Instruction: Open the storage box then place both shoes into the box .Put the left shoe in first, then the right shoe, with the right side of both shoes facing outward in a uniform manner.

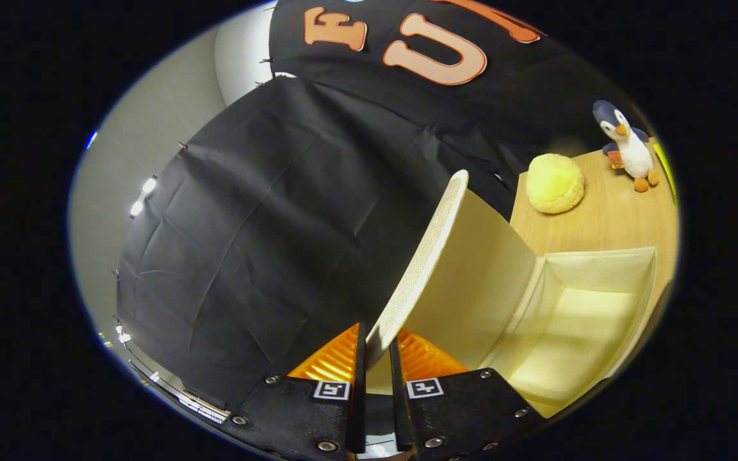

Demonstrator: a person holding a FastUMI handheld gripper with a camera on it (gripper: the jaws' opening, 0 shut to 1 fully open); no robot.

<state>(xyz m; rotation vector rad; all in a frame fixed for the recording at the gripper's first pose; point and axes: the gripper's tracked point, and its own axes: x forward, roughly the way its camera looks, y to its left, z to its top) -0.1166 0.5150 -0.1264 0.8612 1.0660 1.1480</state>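
1. The hand-held gripper [377, 358] had its two fingers drawn close together, pinching the edge of the lid [423, 256] of the storage box [599, 282]; both fingers pressed on that edge, one on each side.
2. The lid was a pale cream panel with a finely woven or mesh-like texture along its rim. It stood raised, tilted up and away from the fingers, with its smooth inner face turned towards the open box.
3. The storage box was cream-coloured fabric and sat on the wooden counter [599, 221], just beyond the fingers and to their right. It stood open, and the part of its inside that could be seen held nothing: only the pale floor and side walls showed.
4. On the counter beyond the box lay a round yellow plush toy [555, 184] with a criss-cross pattern like a bun, close to the box's far side.
5. Further back on the counter stood a small penguin toy [627, 146], upright, with a blue-grey head, white belly and orange feet, well apart from the yellow toy.
6. Black cloth [260, 224] hung as the booth's wall behind the lid and to its left, creased and pinned, with a pale grey wall [145, 128] beyond it.
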